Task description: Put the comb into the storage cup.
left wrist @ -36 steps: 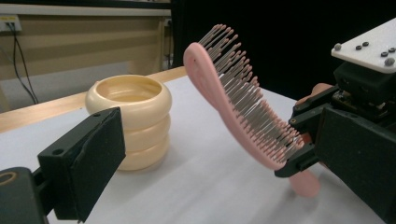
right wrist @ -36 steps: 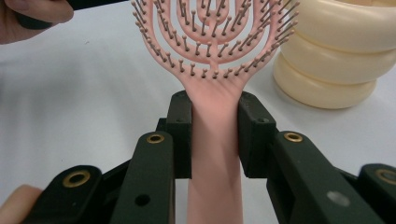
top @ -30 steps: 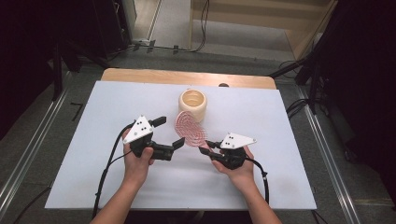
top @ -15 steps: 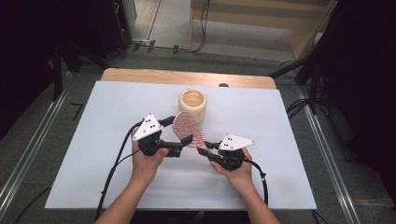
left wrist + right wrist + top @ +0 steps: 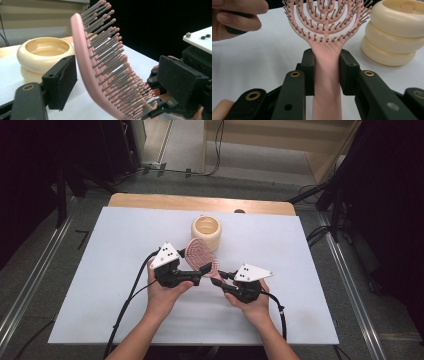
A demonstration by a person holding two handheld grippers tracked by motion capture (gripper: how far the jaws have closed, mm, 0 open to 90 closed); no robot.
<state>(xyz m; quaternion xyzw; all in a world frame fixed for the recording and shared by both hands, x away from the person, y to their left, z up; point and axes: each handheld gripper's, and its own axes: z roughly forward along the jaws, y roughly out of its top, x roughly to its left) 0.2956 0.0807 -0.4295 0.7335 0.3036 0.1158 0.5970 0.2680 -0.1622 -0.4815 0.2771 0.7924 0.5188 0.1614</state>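
Note:
A pink hairbrush (image 5: 200,254) with grey-pink bristles (image 5: 117,55) is held up off the white table (image 5: 100,270). My right gripper (image 5: 218,279) is shut on its handle (image 5: 327,82), both pads pressed against the handle's sides (image 5: 327,72). My left gripper (image 5: 202,270) stands around the brush head (image 5: 82,55), one jaw behind the smooth back and one on the bristle side (image 5: 120,82). Its jaws have just been closing with the head between them, and a gap still shows at the back pad. A cream ribbed cup (image 5: 206,231) stands just beyond the brush.
The cream cup (image 5: 394,32) is close to the right of the brush head in the right gripper view. A wooden strip (image 5: 200,202) runs along the table's far edge. Cables trail from both grippers toward the near edge. The person's left hand (image 5: 234,17) is beside the brush.
My left gripper has shifted right toward the brush, and its jaws now straddle the brush head and stand narrower. The right gripper and the brush handle have stayed put.

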